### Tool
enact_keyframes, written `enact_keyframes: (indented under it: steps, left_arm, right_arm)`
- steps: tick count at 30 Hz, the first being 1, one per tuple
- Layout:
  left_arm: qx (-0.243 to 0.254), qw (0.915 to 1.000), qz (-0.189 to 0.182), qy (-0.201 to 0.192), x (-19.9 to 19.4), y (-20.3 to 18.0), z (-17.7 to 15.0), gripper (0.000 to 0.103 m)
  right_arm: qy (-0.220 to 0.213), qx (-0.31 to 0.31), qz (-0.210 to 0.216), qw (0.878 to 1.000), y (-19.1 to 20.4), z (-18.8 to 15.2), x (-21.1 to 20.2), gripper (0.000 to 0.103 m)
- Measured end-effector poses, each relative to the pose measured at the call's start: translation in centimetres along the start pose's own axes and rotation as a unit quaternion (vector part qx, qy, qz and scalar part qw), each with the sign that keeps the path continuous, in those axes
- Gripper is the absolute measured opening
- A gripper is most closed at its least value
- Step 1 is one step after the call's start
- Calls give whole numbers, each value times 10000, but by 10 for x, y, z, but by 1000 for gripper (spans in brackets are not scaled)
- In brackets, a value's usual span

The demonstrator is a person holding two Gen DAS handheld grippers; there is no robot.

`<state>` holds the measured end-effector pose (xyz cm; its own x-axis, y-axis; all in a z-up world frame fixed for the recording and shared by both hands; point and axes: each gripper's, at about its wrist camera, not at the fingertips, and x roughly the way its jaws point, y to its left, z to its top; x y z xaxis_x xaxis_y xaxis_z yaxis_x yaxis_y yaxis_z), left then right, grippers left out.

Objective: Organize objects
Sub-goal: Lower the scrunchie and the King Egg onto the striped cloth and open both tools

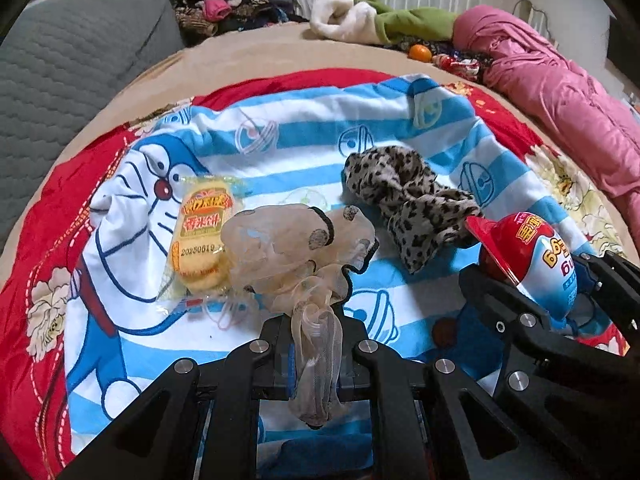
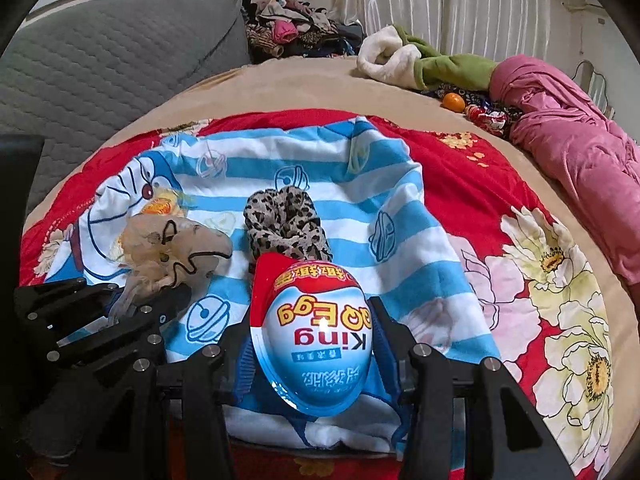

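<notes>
A grey quilted cushion [image 1: 76, 52] leaned at the bed's far left, beside a heap of dark clothes [image 1: 228, 4]. A pink quilt [image 1: 560, 92] lay rumpled along the right edge, with an orange [image 1: 420, 53] near a green-and-white fleece garment [image 1: 376, 20].

The left claw [image 1: 314, 332] pinches a sheer beige scrunchie [image 1: 296, 252] above the striped cartoon blanket [image 1: 280, 136]. A cookie packet [image 1: 202, 236] and leopard-print scrunchie [image 1: 408, 196] lie there; the right claw [image 1: 560, 292] grips a toy egg [image 1: 536, 256].
</notes>
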<state>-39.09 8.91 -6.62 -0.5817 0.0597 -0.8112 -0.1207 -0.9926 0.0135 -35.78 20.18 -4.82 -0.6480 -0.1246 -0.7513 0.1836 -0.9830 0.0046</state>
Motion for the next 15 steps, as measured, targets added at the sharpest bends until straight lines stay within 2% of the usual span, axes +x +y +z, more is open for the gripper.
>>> enact_keyframes:
  steps: [10, 15]
  left_arm:
    - [14, 9998, 26, 187, 5, 0, -1, 17]
    - [2, 9998, 2, 200, 4, 2, -2, 19]
  right_arm:
    - [296, 3, -52, 9995, 1, -5, 12, 50]
    - [293, 2, -48, 9996, 1, -5, 12, 50]
